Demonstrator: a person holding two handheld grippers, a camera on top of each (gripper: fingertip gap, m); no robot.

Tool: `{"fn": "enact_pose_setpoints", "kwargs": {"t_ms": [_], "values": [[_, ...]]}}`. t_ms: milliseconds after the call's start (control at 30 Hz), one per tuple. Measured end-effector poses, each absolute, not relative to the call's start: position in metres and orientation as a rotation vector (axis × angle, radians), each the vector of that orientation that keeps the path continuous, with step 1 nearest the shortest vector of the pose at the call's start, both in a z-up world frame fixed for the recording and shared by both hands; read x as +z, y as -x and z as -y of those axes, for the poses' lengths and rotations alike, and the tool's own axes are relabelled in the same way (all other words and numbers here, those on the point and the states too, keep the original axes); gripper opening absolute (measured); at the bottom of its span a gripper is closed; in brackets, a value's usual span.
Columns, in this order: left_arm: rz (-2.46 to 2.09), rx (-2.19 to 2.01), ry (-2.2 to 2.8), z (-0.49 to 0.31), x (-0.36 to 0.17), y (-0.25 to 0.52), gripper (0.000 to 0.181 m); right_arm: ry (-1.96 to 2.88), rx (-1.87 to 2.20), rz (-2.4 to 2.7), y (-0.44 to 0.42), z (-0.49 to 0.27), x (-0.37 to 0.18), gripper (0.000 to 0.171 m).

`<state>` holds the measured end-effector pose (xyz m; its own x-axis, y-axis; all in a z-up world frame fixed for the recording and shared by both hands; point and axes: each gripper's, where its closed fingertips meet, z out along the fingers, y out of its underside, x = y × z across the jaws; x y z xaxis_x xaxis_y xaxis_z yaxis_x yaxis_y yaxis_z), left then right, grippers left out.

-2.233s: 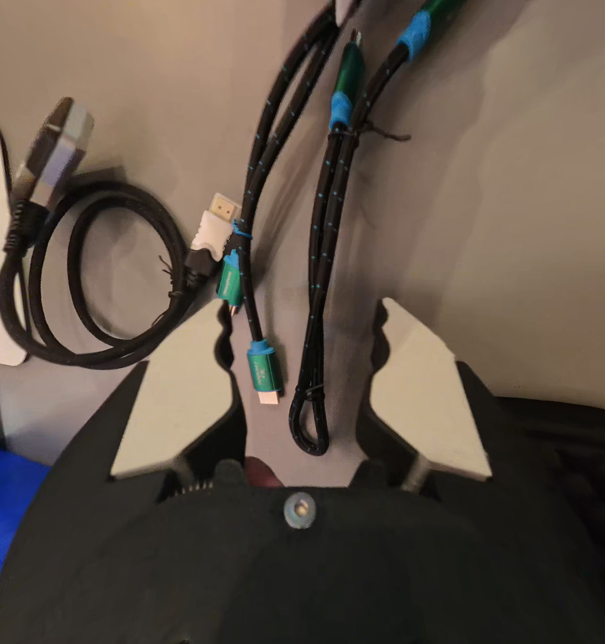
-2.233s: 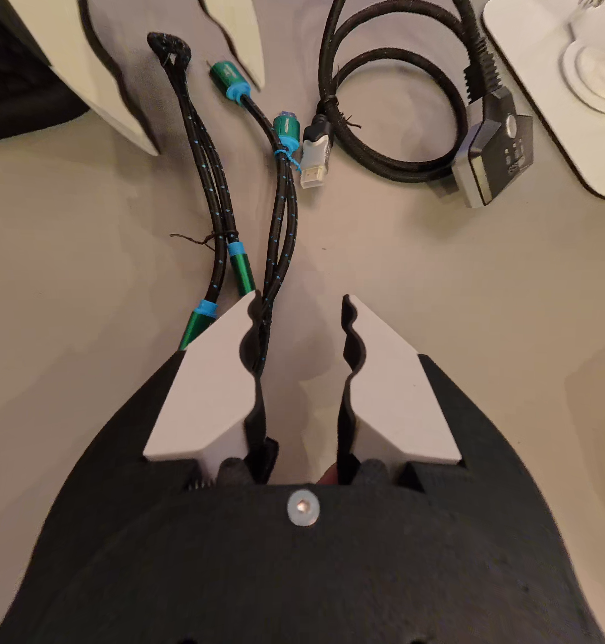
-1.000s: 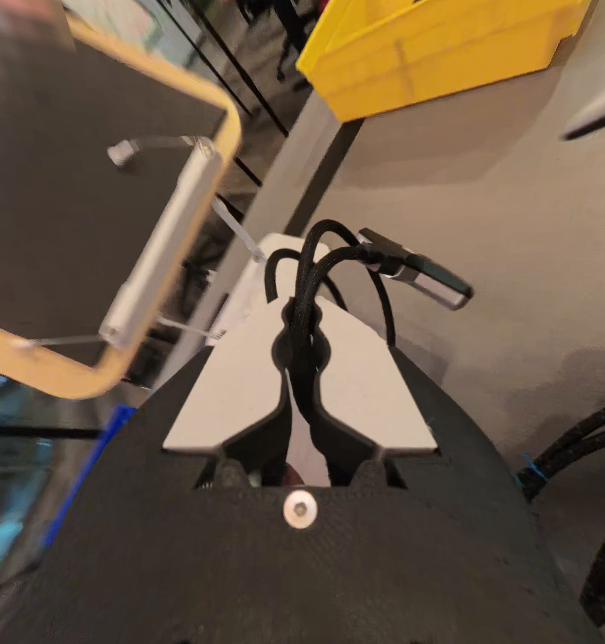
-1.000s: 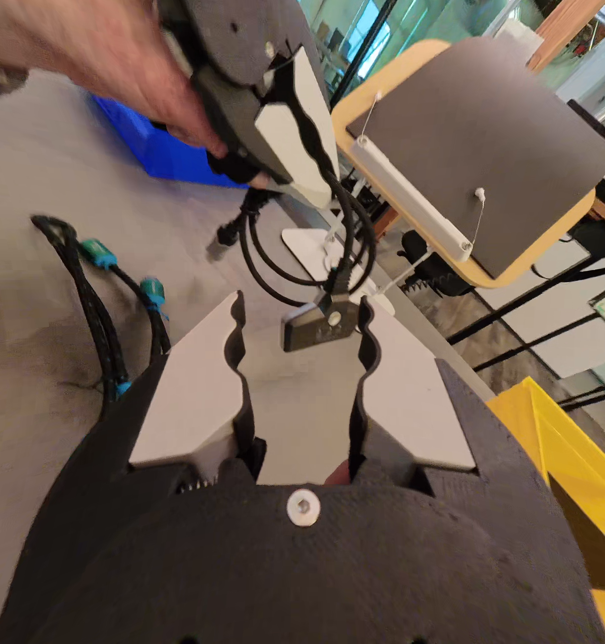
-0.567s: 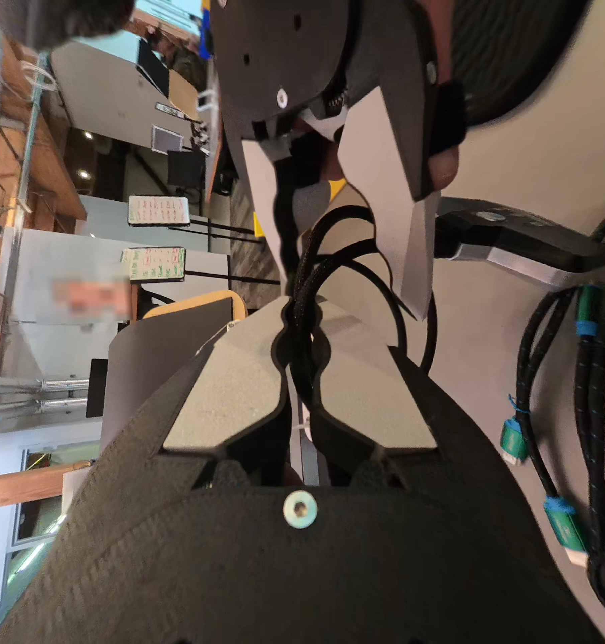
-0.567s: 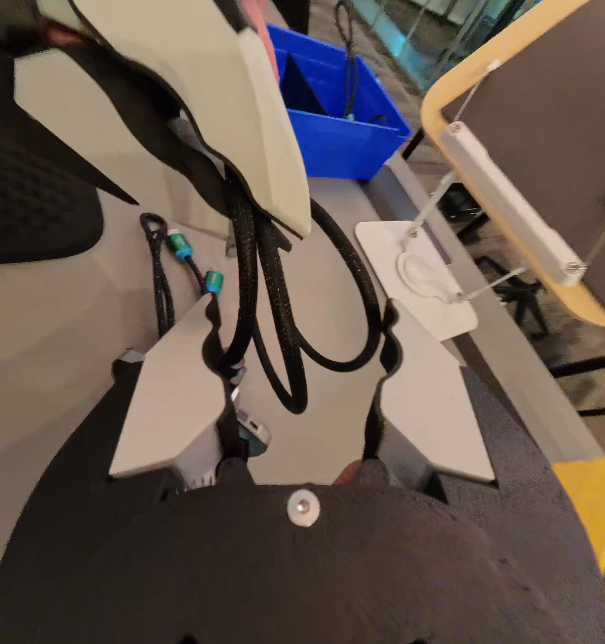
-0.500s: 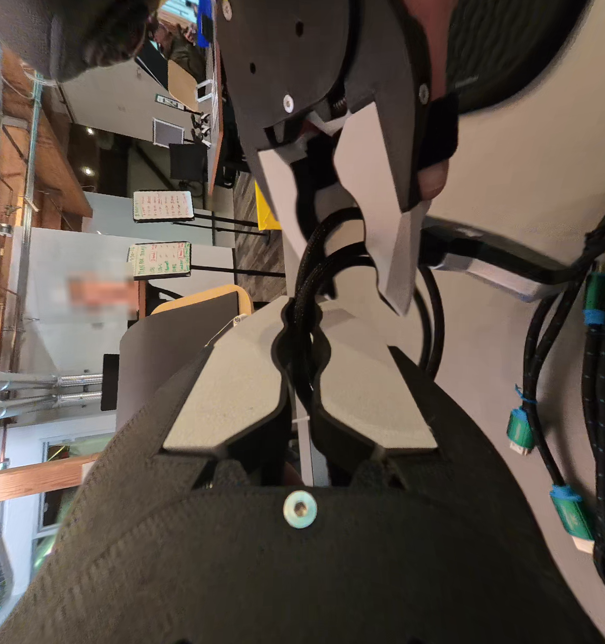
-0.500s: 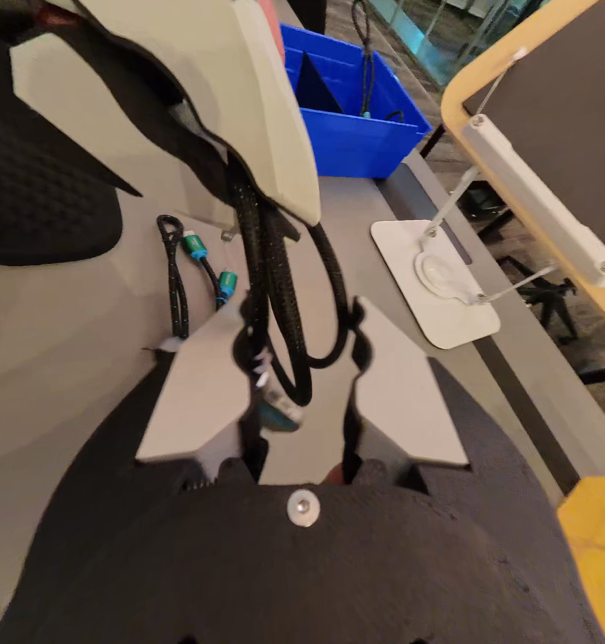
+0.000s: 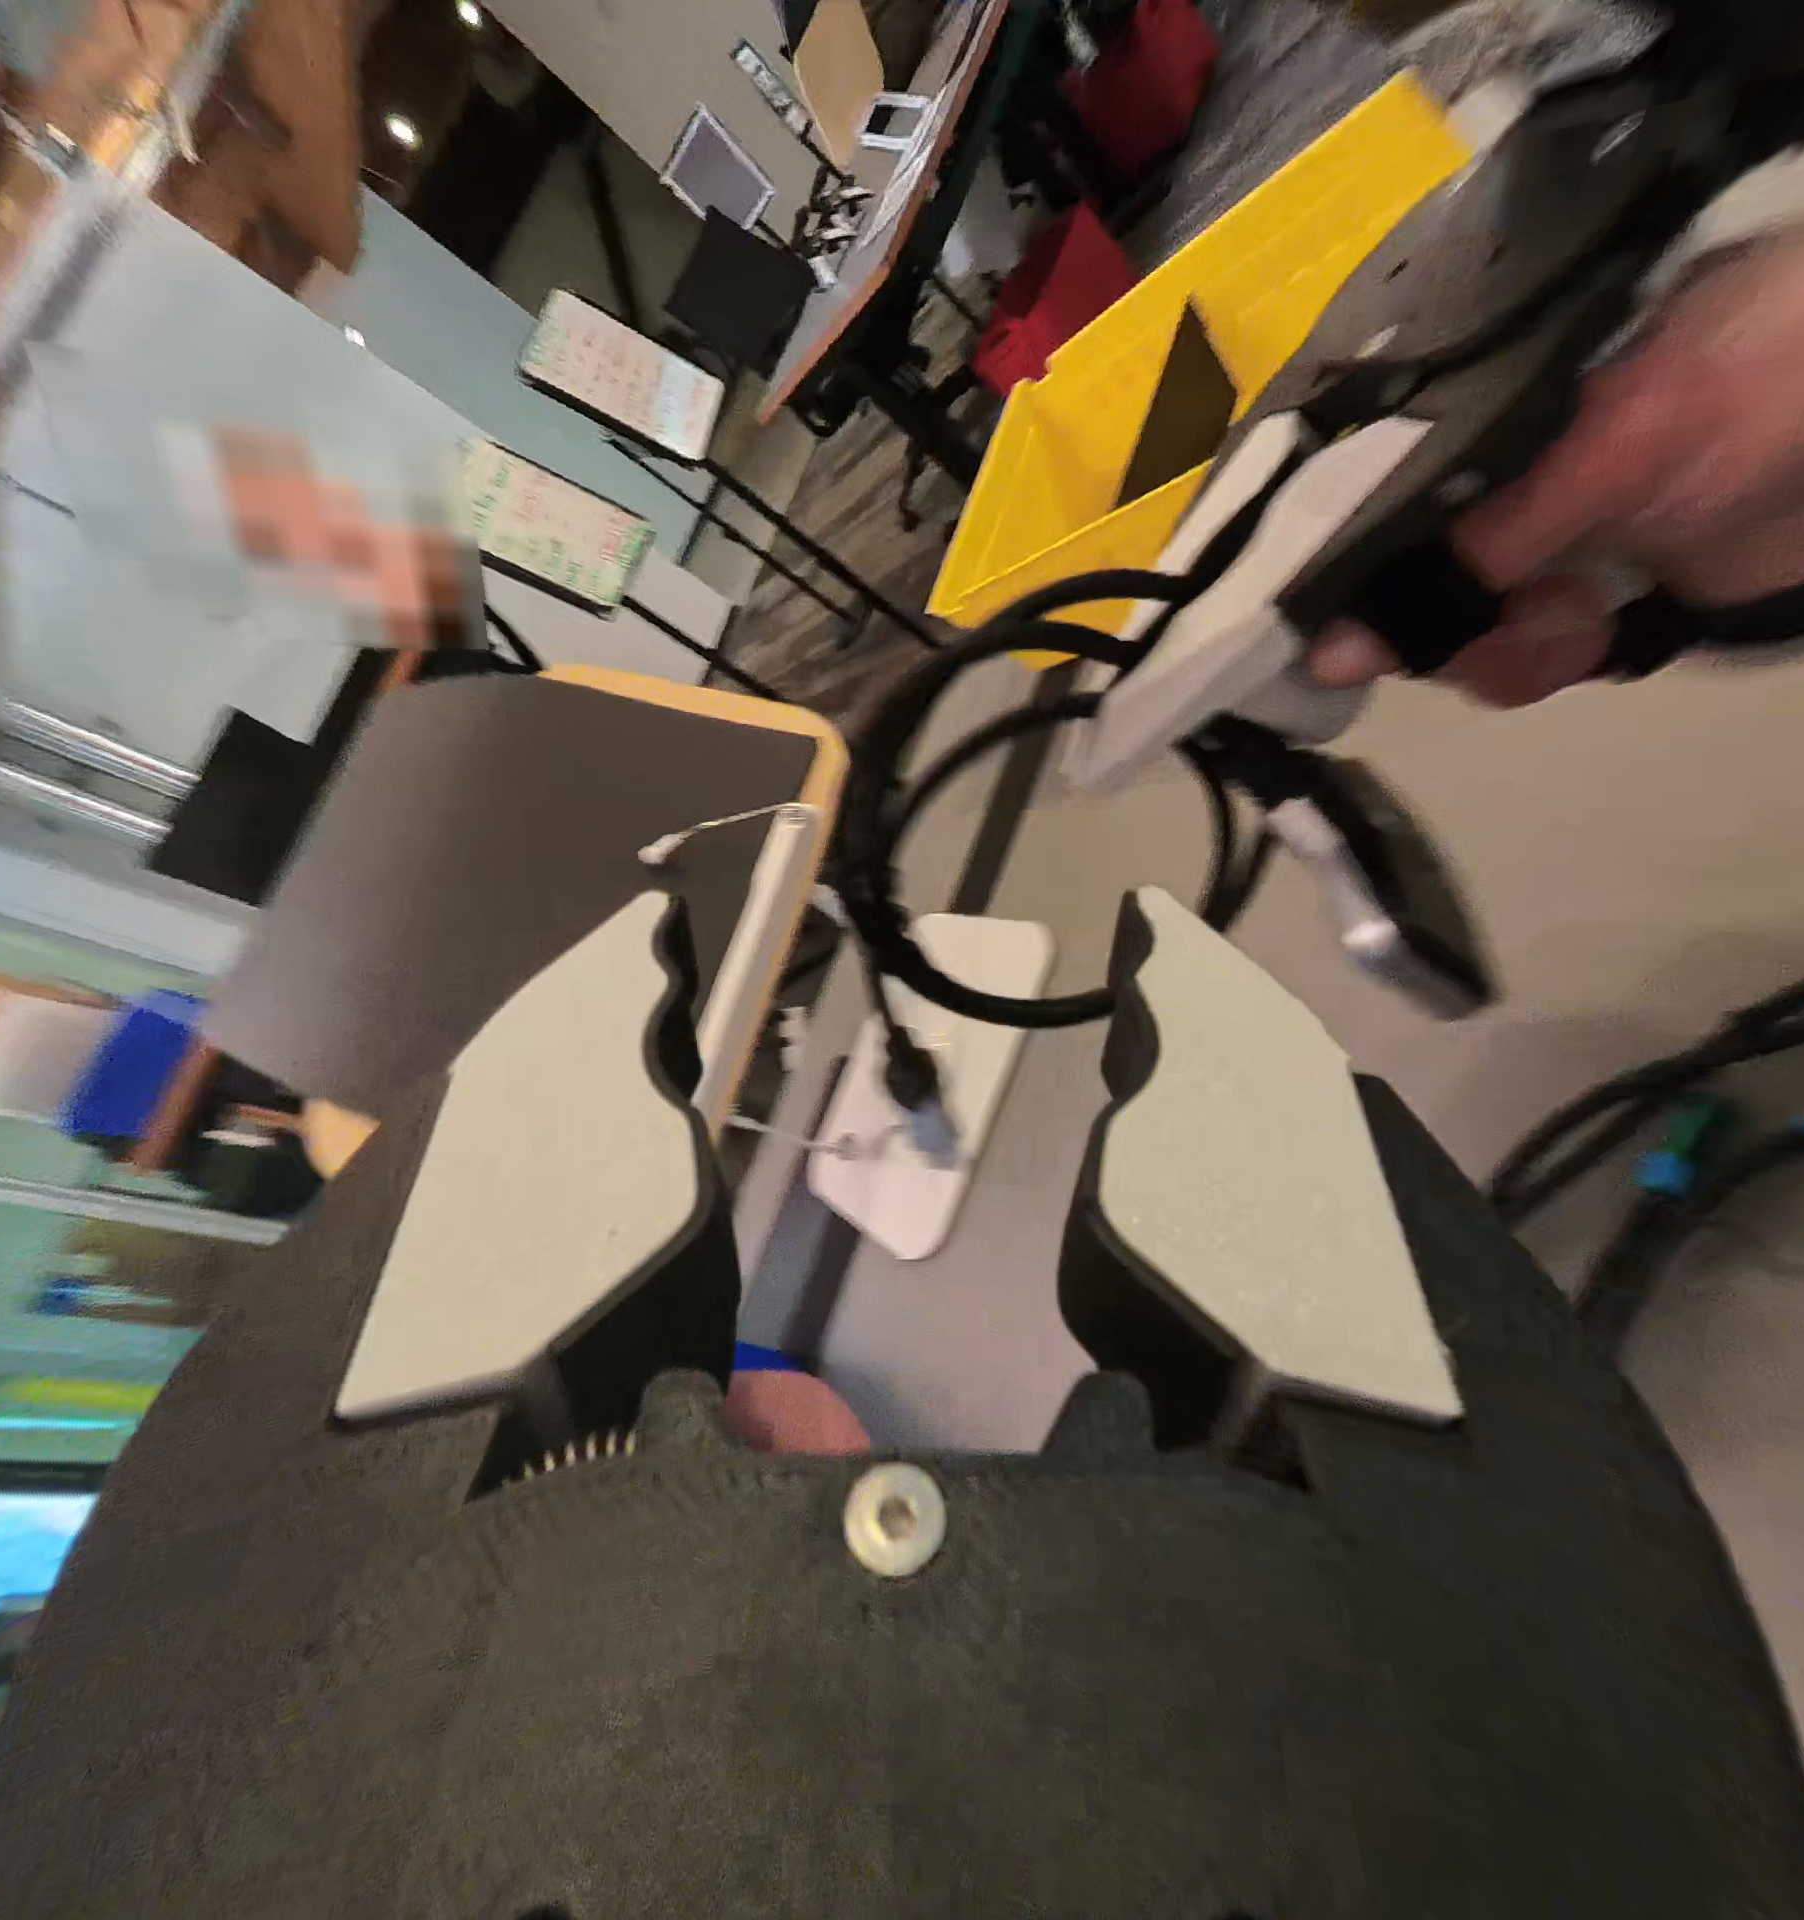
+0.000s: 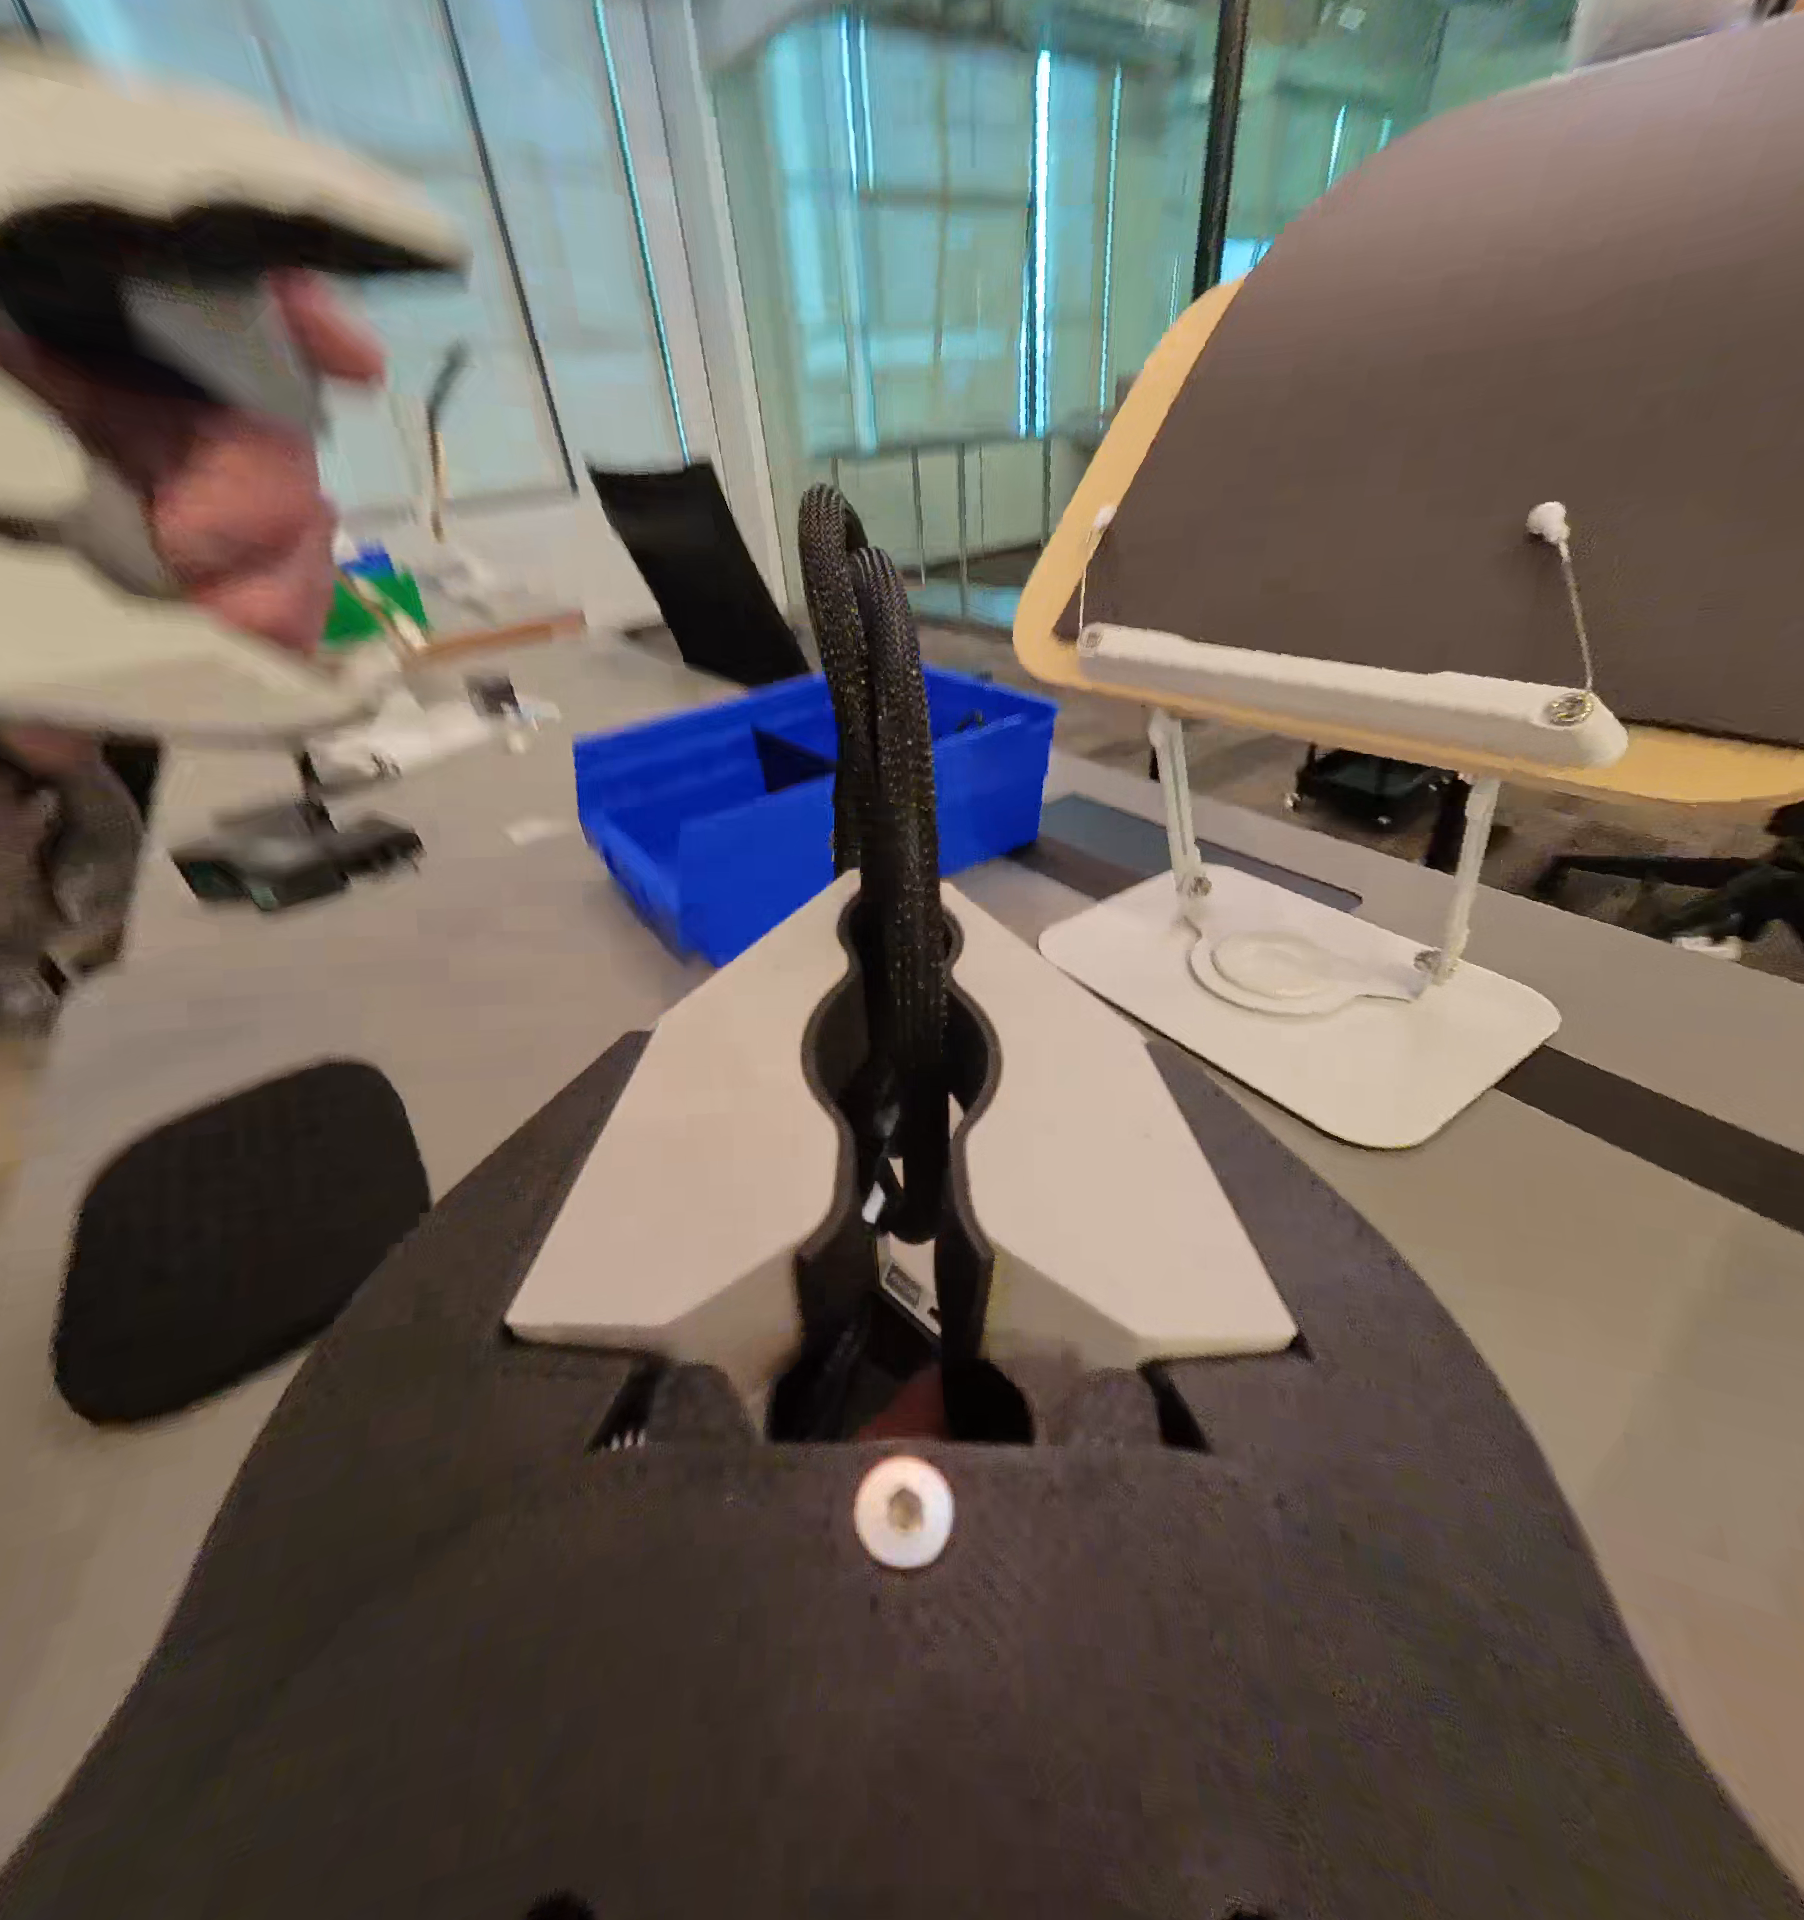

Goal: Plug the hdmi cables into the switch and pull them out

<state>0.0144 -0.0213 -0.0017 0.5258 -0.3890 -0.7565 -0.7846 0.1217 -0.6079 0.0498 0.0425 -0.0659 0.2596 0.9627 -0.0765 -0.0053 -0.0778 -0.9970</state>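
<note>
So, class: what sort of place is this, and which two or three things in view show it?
Probably a shared office or lab workspace. A grey work table carries a blue parts bin and a yellow parts bin; glass partition walls stand behind, and whiteboards on stands sit among other desks.

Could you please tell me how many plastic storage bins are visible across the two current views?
2: a yellow bin beyond the table's far edge in the left wrist view, and a blue bin on the table ahead of the right claw. Others may be hidden.
</note>
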Motion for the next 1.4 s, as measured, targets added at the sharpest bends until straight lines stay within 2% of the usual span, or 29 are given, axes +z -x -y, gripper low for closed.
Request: {"fn": "enact_pose_setpoints", "kwargs": {"t_ms": [67, 133, 300, 400, 500, 567, 633, 667, 733, 833, 867, 933, 967, 1167, 1400], "values": [[-1.048, 0.309, 1.512, 0.033, -0.013, -0.022, 0.074, 1.345, 1.182, 0.879, -0.053, -0.045, -0.057, 0.002], [-0.947, 0.413, 1.508, 0.029, -0.014, -0.006, 0.071, 1.300, 1.302, 0.830, -0.052, -0.040, -0.049, 0.002], [-0.613, 0.325, 1.543, 0.015, -0.010, 0.041, 0.086, 1.184, 1.444, 0.814, -0.044, -0.024, -0.033, 0.002], [-0.682, 0.513, 1.474, 0.014, 0.001, 0.051, 0.079, 1.113, 1.485, 0.855, -0.034, -0.010, -0.027, 0.002], [-0.763, 0.507, 1.562, 0.005, -0.009, 0.049, 0.073, 1.045, 1.512, 0.906, -0.022, 0.007, -0.023, 0.002], [-0.783, 0.515, 1.568, -0.001, -0.012, 0.055, 0.056, 1.001, 1.535, 0.946, -0.015, 0.019, -0.020, 0.002], [-0.770, 0.504, 1.539, -0.001, -0.008, 0.057, 0.025, 0.976, 1.554, 0.961, -0.010, 0.027, -0.018, 0.002], [-0.774, 0.518, 1.518, -0.001, -0.006, 0.059, 0.018, 0.970, 1.555, 0.977, -0.008, 0.030, -0.019, 0.002], [-0.781, 0.579, 1.449, 0.001, 0.001, 0.061, 0.013, 0.983, 1.548, 1.016, -0.002, 0.033, -0.024, 0.003], [-0.802, 0.716, 1.322, 0.002, 0.013, 0.062, 0.012, 0.970, 1.505, 1.059, 0.002, 0.039, -0.026, 0.005], [-0.808, 0.758, 1.275, 0.004, 0.018, 0.062, 0.012, 0.976, 1.484, 1.076, 0.004, 0.041, -0.026, 0.011], [-0.837, 0.910, 1.157, 0.007, 0.030, 0.062, 0.011, 0.982, 1.437, 1.128, 0.003, 0.043, -0.024, 0.042], [-0.865, 0.973, 1.115, 0.008, 0.033, 0.061, 0.011, 0.979, 1.412, 1.185, 0.000, 0.047, -0.025, 0.052], [-1.021, 1.190, 0.938, 0.011, 0.038, 0.048, 0.011, 0.950, 1.188, 1.269, -0.025, 0.047, 0.002, 0.056], [-1.173, 1.331, 0.826, 0.015, 0.041, 0.021, 0.010, 1.092, 0.994, 1.258, -0.007, 0.051, 0.018, 0.047]]}}
